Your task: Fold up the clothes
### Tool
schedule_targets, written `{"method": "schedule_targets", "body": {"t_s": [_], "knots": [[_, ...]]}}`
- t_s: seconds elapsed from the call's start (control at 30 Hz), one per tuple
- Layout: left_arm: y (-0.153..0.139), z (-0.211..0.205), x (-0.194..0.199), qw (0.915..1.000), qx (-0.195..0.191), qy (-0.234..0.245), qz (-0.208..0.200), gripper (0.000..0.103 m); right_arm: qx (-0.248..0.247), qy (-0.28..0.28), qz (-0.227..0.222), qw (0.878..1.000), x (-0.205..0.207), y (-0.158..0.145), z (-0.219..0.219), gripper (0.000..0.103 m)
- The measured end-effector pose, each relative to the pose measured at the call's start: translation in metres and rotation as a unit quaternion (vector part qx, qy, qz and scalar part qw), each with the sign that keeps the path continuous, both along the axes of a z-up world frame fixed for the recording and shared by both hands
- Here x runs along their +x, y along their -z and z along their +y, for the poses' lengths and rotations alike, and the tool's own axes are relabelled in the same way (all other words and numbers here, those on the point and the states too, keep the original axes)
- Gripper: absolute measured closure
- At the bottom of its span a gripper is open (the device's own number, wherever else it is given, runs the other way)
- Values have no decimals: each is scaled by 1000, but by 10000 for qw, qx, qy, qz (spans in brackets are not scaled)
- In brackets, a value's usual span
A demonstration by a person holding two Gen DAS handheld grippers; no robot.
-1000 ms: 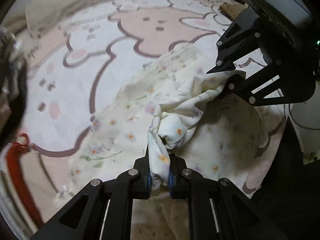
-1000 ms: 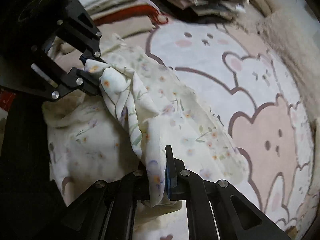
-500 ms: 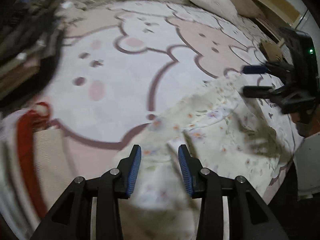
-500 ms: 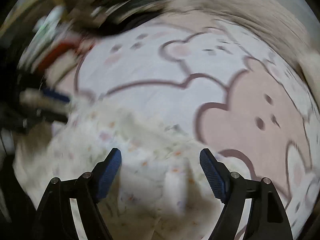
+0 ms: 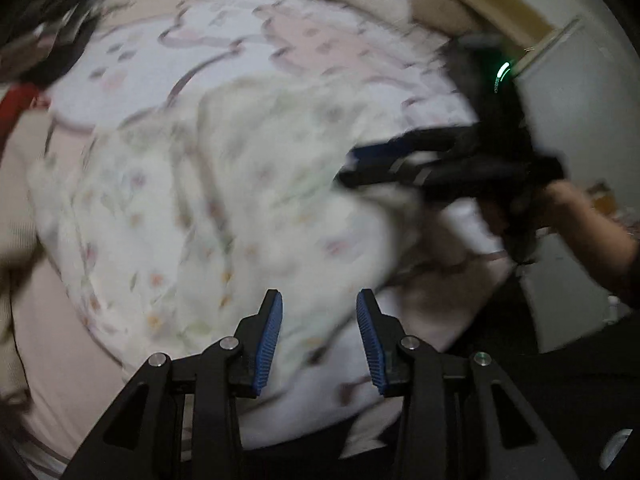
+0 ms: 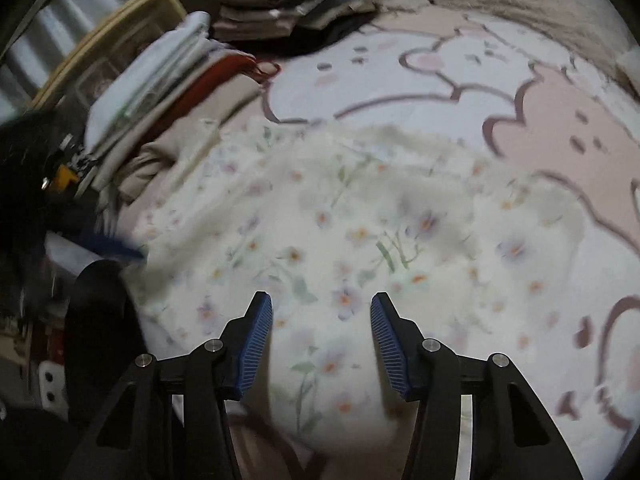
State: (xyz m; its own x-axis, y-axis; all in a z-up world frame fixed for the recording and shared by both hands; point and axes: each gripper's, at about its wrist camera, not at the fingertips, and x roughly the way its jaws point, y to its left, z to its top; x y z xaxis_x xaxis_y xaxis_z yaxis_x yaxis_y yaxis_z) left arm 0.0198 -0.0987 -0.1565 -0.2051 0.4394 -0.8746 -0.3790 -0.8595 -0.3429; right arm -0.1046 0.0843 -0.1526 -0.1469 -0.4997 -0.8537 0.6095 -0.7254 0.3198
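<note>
Left gripper (image 5: pixel 319 334) parted and empty, its jaws having just opened, right gripper (image 6: pixel 321 340) spread, just narrowing, gripping nothing, floral garment (image 6: pixel 360 232) lying loose on the cartoon-bear bedspread (image 6: pixel 400 80) beneath both

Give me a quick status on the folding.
Left gripper open; right gripper open, jaws just closing, nothing gripped. Floral garment loose on bear blanket. Nothing in the way.

A cream garment (image 6: pixel 360 240) is strewn with small orange and lilac flowers; the blanket (image 6: pixel 400 80) beneath is patterned with pink and white bears outlined in mauve.
</note>
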Motion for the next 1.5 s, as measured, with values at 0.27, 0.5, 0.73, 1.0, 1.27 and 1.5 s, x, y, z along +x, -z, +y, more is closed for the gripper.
{"method": "schedule_targets", "body": {"t_s": [0.27, 0.5, 0.73, 1.0, 1.27, 1.5], "knots": [[-45, -27, 9, 9950, -335, -461, 818, 53, -697, 859, 475, 9927, 1, -40, 45, 50], [-41, 41, 90, 8961, -3043, 1396, 2914, 52, 1593, -168, 2956, 9418, 102, -45, 64, 50], [40, 61, 138, 7575, -4779, 2771, 3479, 52, 3267, -1760, 4141, 8311, 186, 22, 63, 50], [73, 65, 129, 6644, -5380, 3078, 4176, 48, 3767, -2406, 5175, 7297, 187, 65, 37, 50], [82, 66, 116, 6368, -5299, 3282, 4539, 49, 3567, -3006, 5834, 6648, 166, 77, 5, 50], [75, 67, 103, 6331, -5279, 3110, 4731, 46, 3367, -3266, 6339, 6149, 156, 83, -1, 50]]}}
